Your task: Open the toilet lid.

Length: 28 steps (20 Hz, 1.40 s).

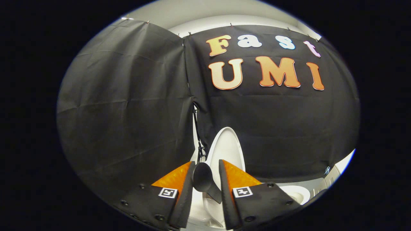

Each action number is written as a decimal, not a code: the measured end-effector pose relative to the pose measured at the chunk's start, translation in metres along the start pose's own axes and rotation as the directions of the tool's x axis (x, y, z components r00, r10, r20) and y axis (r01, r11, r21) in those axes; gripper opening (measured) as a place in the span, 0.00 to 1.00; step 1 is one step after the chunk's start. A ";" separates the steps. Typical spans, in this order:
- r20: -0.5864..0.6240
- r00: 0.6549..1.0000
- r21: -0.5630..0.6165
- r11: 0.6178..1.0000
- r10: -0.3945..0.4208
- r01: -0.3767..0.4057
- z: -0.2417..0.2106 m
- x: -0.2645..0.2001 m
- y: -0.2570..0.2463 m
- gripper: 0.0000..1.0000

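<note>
The white toilet lid (226, 146) stands raised, nearly upright, just beyond my fingertips and against the black cloth. A dark funnel-shaped handle (203, 179) sits between my two fingers, its wide end against the left finger and its stem against the right one. My gripper (207, 162) is narrowed on this handle, and both fingers appear to press on it. White toilet parts (205, 208) show below the handle between the fingers.
A white rounded toilet rim (298, 193) lies low on the right, behind the right finger. A thin dark stand pole (196, 128) rises at the seam of the cloth wall (128, 112). A white cabinet or wall edge (335, 173) shows at the far right.
</note>
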State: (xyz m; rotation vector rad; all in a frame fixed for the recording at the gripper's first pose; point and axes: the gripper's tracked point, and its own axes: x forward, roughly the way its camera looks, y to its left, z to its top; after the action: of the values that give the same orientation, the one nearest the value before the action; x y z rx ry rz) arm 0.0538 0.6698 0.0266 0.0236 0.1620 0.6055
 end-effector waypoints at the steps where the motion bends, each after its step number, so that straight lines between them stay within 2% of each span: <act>1: 0.012 1.000 0.000 1.000 0.012 -0.012 0.006 -0.003 0.000 0.59; 5: 0.071 0.997 0.027 0.999 0.028 -0.030 0.036 -0.017 -0.018 0.87; 7: 0.105 0.994 0.037 0.999 -0.003 -0.001 0.055 -0.024 -0.045 0.92; 12: 0.161 0.984 0.062 0.995 -0.081 0.072 0.096 -0.046 -0.131 0.92; 18: 0.227 0.966 0.016 0.993 -0.121 0.120 0.126 -0.106 -0.233 0.92; 23: 0.208 0.960 -0.061 0.977 -0.185 0.202 0.099 -0.177 -0.310 0.92; 28: 0.157 0.951 -0.066 0.958 -0.265 0.278 0.066 -0.238 -0.368 0.92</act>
State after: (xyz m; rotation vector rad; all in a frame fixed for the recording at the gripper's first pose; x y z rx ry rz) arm 0.0796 0.2337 0.1005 -0.0382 -0.0057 0.3332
